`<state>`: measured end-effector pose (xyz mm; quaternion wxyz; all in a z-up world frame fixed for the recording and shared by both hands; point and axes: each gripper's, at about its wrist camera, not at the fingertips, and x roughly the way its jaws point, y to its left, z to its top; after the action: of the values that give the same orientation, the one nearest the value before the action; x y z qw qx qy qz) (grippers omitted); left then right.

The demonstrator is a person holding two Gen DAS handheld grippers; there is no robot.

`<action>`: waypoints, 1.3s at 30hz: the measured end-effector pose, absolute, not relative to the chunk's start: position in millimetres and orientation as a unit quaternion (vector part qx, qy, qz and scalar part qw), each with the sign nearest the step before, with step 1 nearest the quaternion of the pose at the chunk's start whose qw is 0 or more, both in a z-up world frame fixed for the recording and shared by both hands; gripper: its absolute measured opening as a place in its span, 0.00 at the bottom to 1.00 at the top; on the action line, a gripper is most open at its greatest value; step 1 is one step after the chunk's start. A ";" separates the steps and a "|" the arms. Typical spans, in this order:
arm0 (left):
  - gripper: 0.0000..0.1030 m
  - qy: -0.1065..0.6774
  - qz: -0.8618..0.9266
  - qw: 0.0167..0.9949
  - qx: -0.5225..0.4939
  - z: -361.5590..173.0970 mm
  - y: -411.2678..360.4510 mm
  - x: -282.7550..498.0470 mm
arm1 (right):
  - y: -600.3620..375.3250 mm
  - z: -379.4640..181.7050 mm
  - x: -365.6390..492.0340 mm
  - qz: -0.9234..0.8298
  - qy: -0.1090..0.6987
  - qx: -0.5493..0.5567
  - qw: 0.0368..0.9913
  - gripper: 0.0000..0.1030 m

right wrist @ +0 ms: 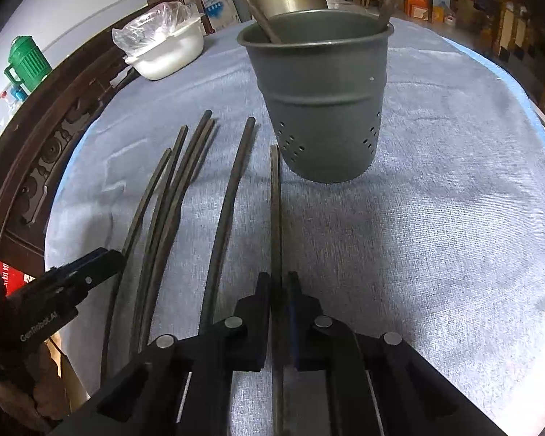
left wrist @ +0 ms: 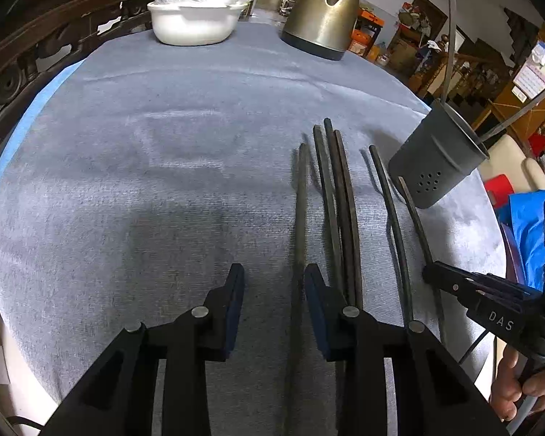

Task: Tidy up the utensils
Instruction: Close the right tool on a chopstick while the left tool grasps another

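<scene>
step in hand: pick up one chopstick for transfer to the holder. the right gripper [right wrist: 279, 290] has its fingers narrowed on the rightmost chopstick [right wrist: 275, 196], which lies on the bench cloth [right wrist: 436, 218] with its far tip just beside the grey holder [right wrist: 319, 109]. the left gripper [left wrist: 274, 287] hovers, fingers wide, holding nothing, over the leftmost chopstick [left wrist: 301, 200]. next move, by judgement: lift, tilt upright, drop into the holder. only the right view shows the holder's inside, with two sticks already in; only the left view shows the whole kettle [left wrist: 321, 14].
</scene>
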<state>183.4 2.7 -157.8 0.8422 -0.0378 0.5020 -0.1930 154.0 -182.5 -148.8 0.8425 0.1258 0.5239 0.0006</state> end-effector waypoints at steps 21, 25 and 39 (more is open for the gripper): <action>0.06 0.536 -0.194 0.819 -0.060 -160.5 31.6 168.1 | -186.1 -145.4 154.0 0.026 0.545 0.152 0.824 0.13; 0.09 0.542 -0.195 0.815 -0.062 -159.1 30.7 174.7 | -185.7 -134.0 163.8 0.014 0.522 0.125 0.843 0.13; 0.22 0.558 -0.191 0.805 -0.067 -158.1 16.9 222.2 | -179.2 -147.3 199.2 -0.017 0.531 0.122 0.838 0.13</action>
<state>222.2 16.9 -158.1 0.8045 -0.0668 0.5584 -0.1909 199.2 -179.2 -147.3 0.8385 0.1216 0.5309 -0.0175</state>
